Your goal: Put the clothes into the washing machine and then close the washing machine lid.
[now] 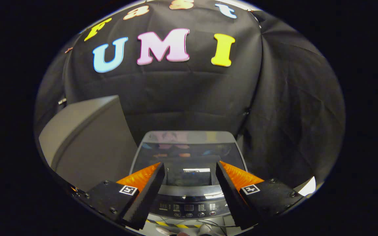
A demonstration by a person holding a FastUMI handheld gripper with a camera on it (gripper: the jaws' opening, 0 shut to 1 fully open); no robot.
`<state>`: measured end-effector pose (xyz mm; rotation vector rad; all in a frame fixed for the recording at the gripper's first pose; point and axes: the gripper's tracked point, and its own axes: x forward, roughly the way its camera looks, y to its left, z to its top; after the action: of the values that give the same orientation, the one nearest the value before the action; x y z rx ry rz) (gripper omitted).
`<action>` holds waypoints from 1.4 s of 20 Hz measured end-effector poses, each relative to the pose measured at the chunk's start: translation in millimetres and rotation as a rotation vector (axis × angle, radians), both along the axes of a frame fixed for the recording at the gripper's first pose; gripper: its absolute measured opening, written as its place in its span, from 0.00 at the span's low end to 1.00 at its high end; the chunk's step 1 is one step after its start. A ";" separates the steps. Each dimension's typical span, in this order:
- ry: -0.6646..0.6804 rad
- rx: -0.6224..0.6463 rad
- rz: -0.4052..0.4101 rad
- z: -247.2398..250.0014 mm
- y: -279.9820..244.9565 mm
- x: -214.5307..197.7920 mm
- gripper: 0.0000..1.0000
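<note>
A: How are the jaws?

B: The gripper [189, 167] has them spread wide, holding nothing, above the washing machine [189, 183].

A: And the machine?

B: Just ahead and below. Its glossy dark lid [189, 154] lies flat and shut, so whatever is inside stays hidden. The control panel [189, 207] sits at the near edge; the long axis runs away toward the cloth wall [189, 95].

A: Anything beside it?

B: A grey box [87, 144] at its left.

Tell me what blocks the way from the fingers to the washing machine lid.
Nothing visible does. The gripper is open and holds nothing, its fingers spread above the control panel. The washing machine lid lies flat and closed just beyond them. No clothes are visible.
</note>
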<state>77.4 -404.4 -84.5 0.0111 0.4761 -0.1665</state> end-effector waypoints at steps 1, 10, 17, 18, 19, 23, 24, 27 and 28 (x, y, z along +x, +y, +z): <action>-0.054 0.010 0.008 16.7 4.5 -3.2 0.99; -0.393 0.012 0.068 114.8 26.7 -42.0 0.98; -0.458 -0.048 0.108 136.4 35.5 -57.8 0.98; -0.462 -0.039 0.117 139.5 37.6 -59.6 0.98; -0.467 -0.040 0.121 144.2 39.3 -62.0 0.98; -0.478 -0.049 0.138 152.9 49.6 -66.2 0.98; -0.487 -0.052 0.140 155.9 48.6 -62.8 0.98; -0.501 -0.049 0.142 164.4 47.2 -59.0 0.98; -0.505 -0.049 0.144 166.1 48.3 -57.5 0.98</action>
<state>19.9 -356.1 81.5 -0.0288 -0.0317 -0.0303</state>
